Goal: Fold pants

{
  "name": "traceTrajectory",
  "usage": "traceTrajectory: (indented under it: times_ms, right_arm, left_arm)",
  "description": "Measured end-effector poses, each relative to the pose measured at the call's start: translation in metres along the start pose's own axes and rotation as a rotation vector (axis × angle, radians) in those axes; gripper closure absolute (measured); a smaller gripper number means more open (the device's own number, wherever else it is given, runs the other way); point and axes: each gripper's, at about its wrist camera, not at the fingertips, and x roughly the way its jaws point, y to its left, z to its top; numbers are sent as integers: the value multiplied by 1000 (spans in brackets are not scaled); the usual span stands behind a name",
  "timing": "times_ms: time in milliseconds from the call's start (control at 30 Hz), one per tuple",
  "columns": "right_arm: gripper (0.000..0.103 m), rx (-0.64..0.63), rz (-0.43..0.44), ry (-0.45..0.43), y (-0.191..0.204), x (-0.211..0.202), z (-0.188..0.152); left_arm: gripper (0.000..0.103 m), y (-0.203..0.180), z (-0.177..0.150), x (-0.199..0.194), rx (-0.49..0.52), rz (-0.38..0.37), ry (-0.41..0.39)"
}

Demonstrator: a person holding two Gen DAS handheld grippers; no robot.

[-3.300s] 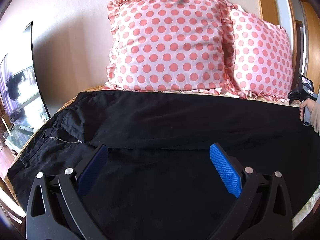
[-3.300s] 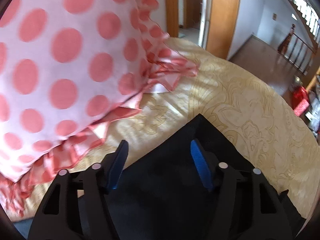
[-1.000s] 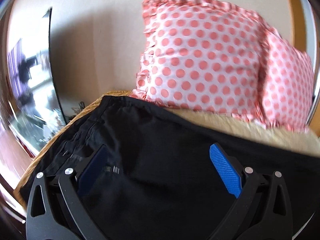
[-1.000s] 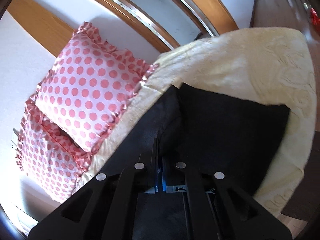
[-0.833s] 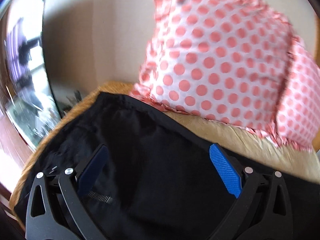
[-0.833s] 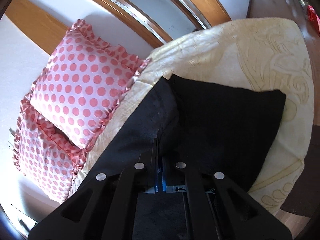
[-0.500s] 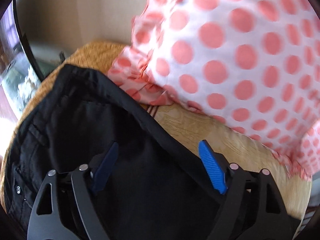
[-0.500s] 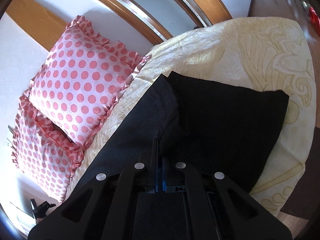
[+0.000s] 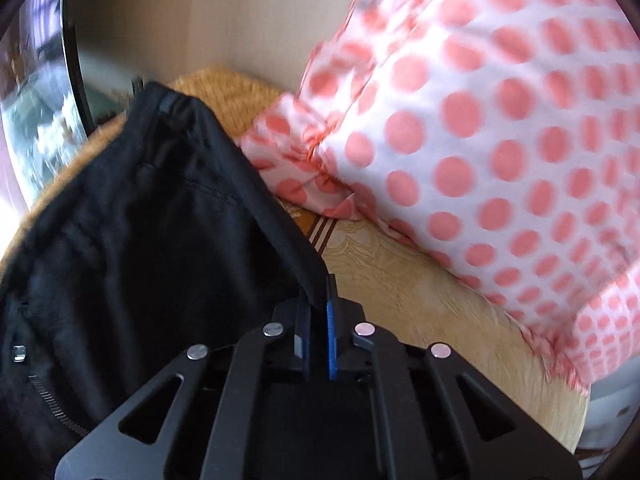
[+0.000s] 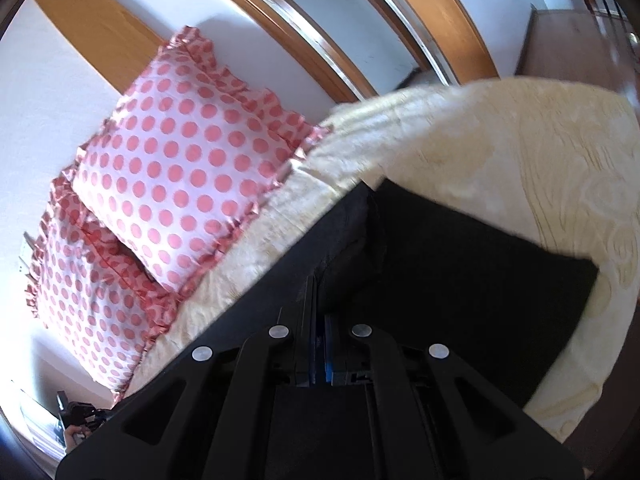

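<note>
Black pants (image 9: pixel 152 232) lie on a bed with a pale yellow cover (image 9: pixel 420 292). In the left wrist view my left gripper (image 9: pixel 318 304) is shut on the far edge of the pants near the waist; the zipper (image 9: pixel 44 400) and button show at lower left. In the right wrist view my right gripper (image 10: pixel 318 300) is shut on the far edge of the pants (image 10: pixel 460 264) near the leg ends, with the cloth raised into a small fold at the jaws.
Two pink polka-dot pillows (image 10: pixel 188 168) lean against the wall behind the pants; one fills the right of the left wrist view (image 9: pixel 500 120). A dark-framed mirror or screen (image 9: pixel 40 92) stands at the left. The bed cover (image 10: pixel 520 152) ends at the right, with wooden floor beyond.
My left gripper has moved to the far waist edge of the pants and closed on it. My right gripper stays shut on the leg edge and has shifted only slightly.
</note>
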Motion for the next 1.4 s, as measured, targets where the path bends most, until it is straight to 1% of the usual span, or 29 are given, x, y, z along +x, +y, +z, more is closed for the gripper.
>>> traceTrajectory:
  times_ms: [200, 267, 333, 400, 433, 500, 567, 600, 633, 700, 800, 900, 1000, 1100, 1133, 1200, 1333, 1400]
  right_arm:
    - [101, -29, 46, -54, 12, -14, 26]
    - [101, -32, 67, -77, 14, -25, 33]
    - [101, -35, 82, -96, 14, -37, 36]
    - [101, -42, 73, -104, 12, -46, 34]
    - [100, -43, 61, -99, 8, -49, 29]
    - [100, -34, 30, -72, -3, -51, 20]
    - [100, -10, 1, -34, -18, -49, 7]
    - [100, 4, -9, -21, -25, -48, 2]
    - [100, 19, -20, -11, -33, -48, -3]
    - [100, 47, -28, -3, -44, -49, -8]
    - [101, 71, -7, 3, -50, -52, -8]
    - [100, 57, 8, -11, -45, -58, -4]
    - [101, 61, -22, 5, -49, -57, -6]
    - [100, 117, -48, 48, -65, -50, -12]
    - [100, 133, -40, 45, -68, -53, -14]
    - [101, 122, -45, 29, -68, -59, -15]
    - [100, 144, -65, 52, -79, -56, -22]
    - [100, 149, -54, 31, -80, -62, -24]
  left_arm:
    - [98, 24, -40, -113, 58, -99, -150]
    - [98, 40, -65, -154, 66, -126, -208]
    - [97, 57, -94, -184, 67, -141, -250]
    - [97, 71, -123, -205, 63, -139, -285]
    - [97, 81, -147, -214, 60, -124, -304]
    - [97, 98, -189, -220, 36, -85, -318]
    - [97, 120, -223, -212, 6, -42, -305]
    - [97, 129, -237, -206, -16, -31, -284]
    - [97, 138, -249, -201, -43, -36, -258]
    - [97, 153, -262, -189, -86, -33, -231]
    - [97, 161, -267, -183, -108, -45, -227]
    - [97, 157, -266, -185, -81, -34, -249]
    - [96, 154, -265, -188, -57, -27, -260]
    - [96, 156, -267, -186, -60, -34, -248]
    - [95, 156, -268, -185, -60, -34, -245]
    - [94, 157, -269, -185, -59, -32, -242]
    - [92, 157, -270, -181, -52, -25, -236]
    - [92, 158, -270, -180, -52, -26, -234]
